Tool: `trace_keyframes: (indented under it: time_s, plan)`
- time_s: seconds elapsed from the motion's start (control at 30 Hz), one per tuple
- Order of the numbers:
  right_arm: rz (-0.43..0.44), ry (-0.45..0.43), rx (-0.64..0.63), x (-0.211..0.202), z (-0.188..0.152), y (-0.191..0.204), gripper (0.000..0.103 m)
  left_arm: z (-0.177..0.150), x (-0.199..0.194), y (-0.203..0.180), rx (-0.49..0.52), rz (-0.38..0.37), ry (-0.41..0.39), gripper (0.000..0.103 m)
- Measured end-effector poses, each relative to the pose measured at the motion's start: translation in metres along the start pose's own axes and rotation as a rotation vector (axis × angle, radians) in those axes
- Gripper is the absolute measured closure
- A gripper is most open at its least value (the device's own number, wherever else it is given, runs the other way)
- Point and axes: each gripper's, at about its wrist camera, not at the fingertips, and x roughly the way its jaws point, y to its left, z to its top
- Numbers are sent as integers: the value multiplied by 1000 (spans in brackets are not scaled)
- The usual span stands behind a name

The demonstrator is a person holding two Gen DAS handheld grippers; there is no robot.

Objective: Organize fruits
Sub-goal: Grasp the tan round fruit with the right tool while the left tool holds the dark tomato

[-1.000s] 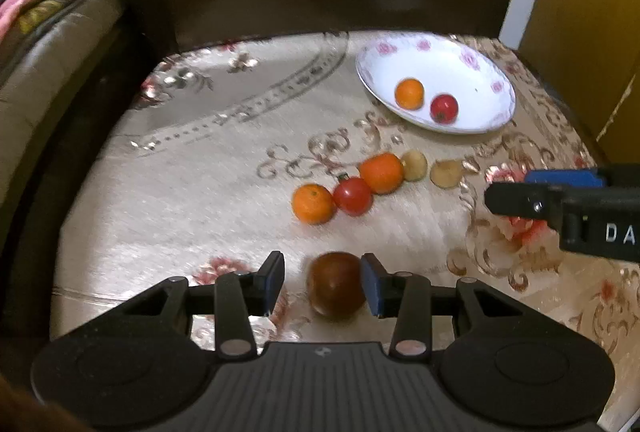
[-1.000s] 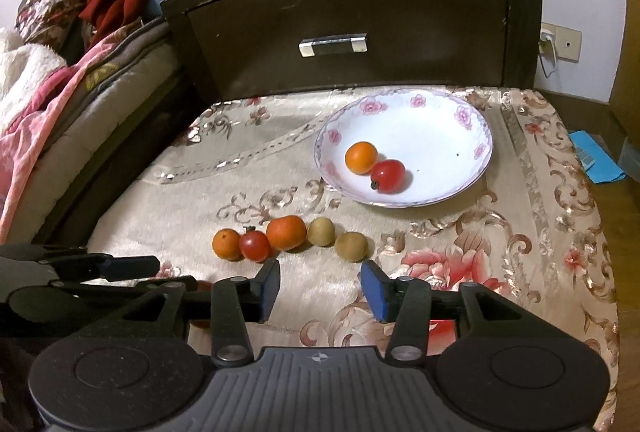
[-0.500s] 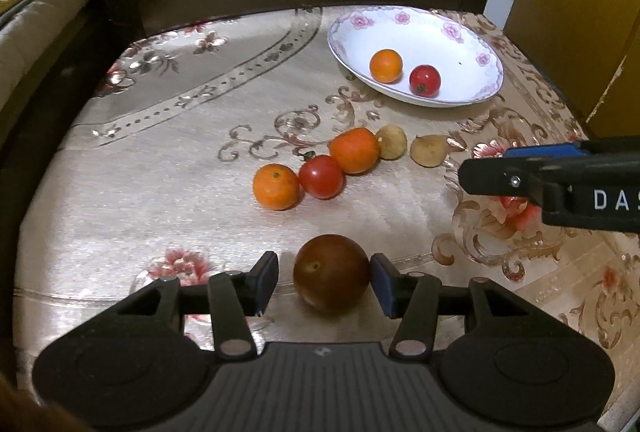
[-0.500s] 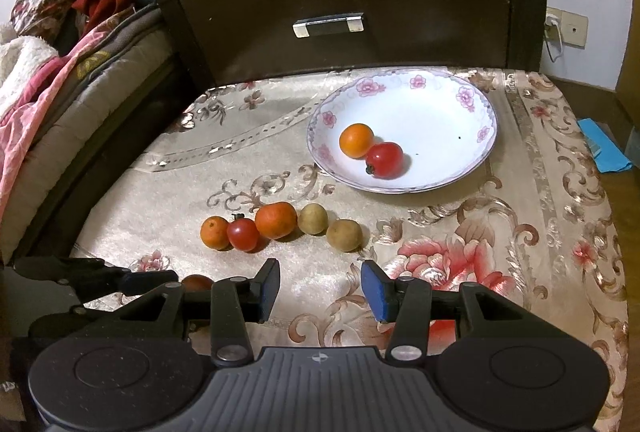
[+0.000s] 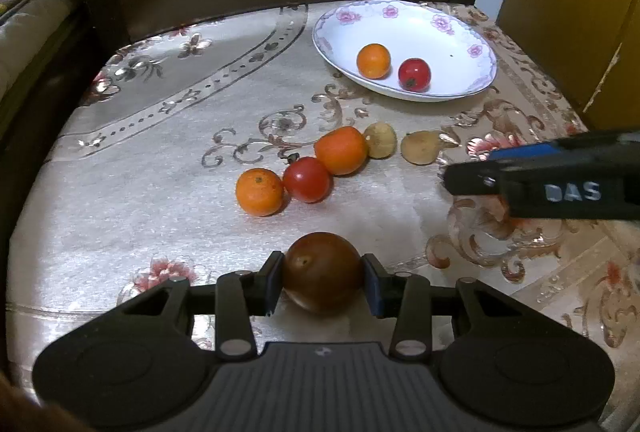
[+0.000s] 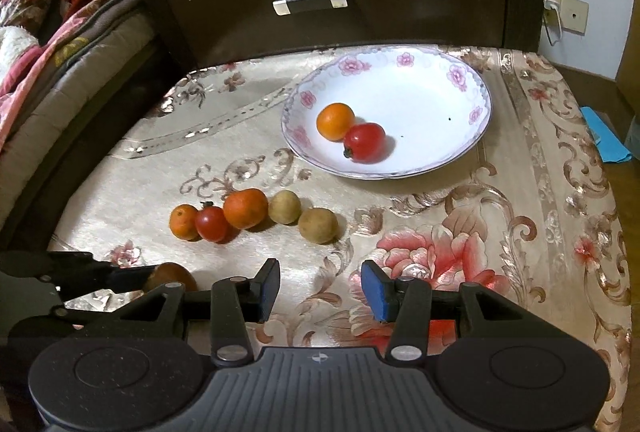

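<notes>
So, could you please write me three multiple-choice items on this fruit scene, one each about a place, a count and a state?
1. Where does the dark brown tomato sit?
A. on the plate
B. between the left gripper's fingers
C. in the row of fruits

2. How many fruits lie on the white plate?
A. two
B. four
C. none

3. How is the right gripper?
A. shut on a fruit
B. open and holding nothing
C. resting on the plate

Answers:
1 B, both pads touch its sides.
2 A, an orange fruit and a red tomato lie there.
3 B, only tablecloth shows in its wide gap.
</notes>
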Motion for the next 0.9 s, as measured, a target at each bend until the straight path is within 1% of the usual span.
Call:
trace_keyframes:
  time_s: [0.17,0.4,0.6,0.63,0.7,0.9]
  plan:
    - [3,-1,-28,12,6,2,63,0,-4,3,-1,-11,4,54]
    - [-1,-11,-120,29,12,12,65,1,-1,6,-12,-36,28,54]
    - [-7,-16,-162,41,17,14,71,5,2,1,-4,-60,36,54]
    - [-11,-11,-165,43,18,13,76,5,2,1,-4,-60,39,54]
    - [-20,-13,-182,44,18,14,81,4,3,2,-6,-60,43,54]
    - [-30,-1,-195,42,18,14,82,3,2,4,-1,-60,41,54]
